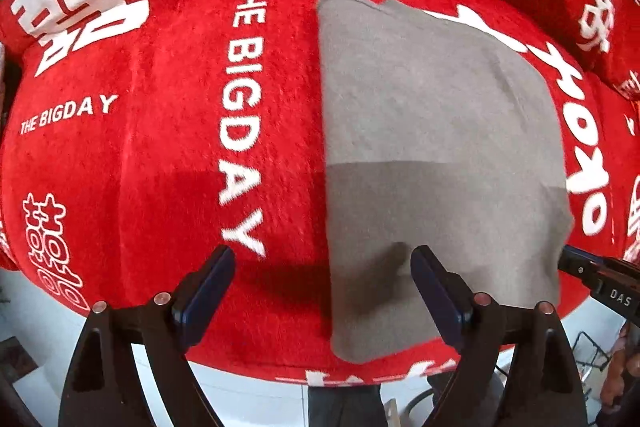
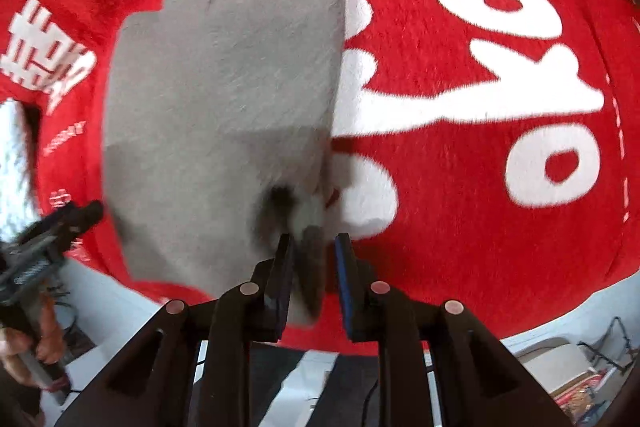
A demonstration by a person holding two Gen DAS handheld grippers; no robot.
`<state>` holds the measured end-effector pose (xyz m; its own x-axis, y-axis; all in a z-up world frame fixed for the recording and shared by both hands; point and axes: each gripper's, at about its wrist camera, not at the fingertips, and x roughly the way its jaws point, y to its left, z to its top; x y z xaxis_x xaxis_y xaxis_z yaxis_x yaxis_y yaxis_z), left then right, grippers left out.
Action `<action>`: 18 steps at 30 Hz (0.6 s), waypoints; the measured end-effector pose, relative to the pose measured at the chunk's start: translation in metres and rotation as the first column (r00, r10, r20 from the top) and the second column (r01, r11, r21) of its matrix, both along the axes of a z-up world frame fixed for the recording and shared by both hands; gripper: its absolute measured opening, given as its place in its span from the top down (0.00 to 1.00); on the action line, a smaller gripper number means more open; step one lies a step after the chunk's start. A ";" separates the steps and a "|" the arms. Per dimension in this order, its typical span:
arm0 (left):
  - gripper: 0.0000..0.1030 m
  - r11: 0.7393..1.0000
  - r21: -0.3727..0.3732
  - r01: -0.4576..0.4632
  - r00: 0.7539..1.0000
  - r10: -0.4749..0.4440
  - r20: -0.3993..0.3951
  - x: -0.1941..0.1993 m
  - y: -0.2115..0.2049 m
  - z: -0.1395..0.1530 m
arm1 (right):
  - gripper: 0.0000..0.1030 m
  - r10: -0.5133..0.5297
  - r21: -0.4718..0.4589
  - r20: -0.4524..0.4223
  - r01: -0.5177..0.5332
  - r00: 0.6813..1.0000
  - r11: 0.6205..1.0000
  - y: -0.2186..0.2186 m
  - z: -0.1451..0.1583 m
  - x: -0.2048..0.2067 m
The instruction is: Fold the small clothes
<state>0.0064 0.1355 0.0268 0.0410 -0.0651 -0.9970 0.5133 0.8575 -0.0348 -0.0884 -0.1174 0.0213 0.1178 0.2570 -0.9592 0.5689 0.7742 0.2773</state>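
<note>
Grey folded garment (image 1: 432,131), flat on a red plush blanket (image 1: 160,163) printed with white lettering, sitting just ahead of both sets of tongs. Looks like soft knit jersey, folded into a rough rectangle (hard to say what kind of clothing exactly). Light and floppy by the look of it, no stiffness at all, so probably sags the second one corner gets lifted alone. Plush underneath likely grabs a bit, so dragging might bunch the layers.

Left gripper (image 1: 323,259) spread wide, nothing between the pads, hanging over the near left edge of the cloth with one finger over the grey and the other over bare red. No earlier view to compare, so just calling it open and empty.

Right gripper (image 2: 314,245) nearly closed, with a pinched-up tuft of the near right corner sitting between the fingers. Seems gripped, though the blur makes firm contact hard to confirm.

Best spots to take hold, as a guess: near corners or the folded edge, catching all layers at once, both sides level. Not fragile, not slippery, just limp.
</note>
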 end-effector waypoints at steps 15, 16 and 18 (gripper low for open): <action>0.02 0.995 0.097 0.037 0.997 -0.030 -0.071 -0.028 0.017 -0.047 | 0.80 0.012 0.004 -0.043 -0.012 0.999 1.000 0.017 -0.032 -0.016; 0.02 0.995 0.096 0.040 0.997 -0.033 -0.067 -0.027 0.017 -0.045 | 0.80 0.016 -0.033 -0.073 -0.019 0.997 0.999 0.013 -0.032 -0.019; 0.02 0.995 0.094 0.036 0.998 -0.030 -0.061 -0.027 0.017 -0.042 | 0.80 -0.027 0.004 -0.077 0.027 0.997 1.000 0.004 -0.030 -0.028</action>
<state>-0.0208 0.1524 -0.0148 -0.0196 0.0296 -0.9994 0.5409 0.8410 0.0143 -0.1161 -0.1139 -0.0089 0.0502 0.2596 -0.9644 0.6096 0.7569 0.2355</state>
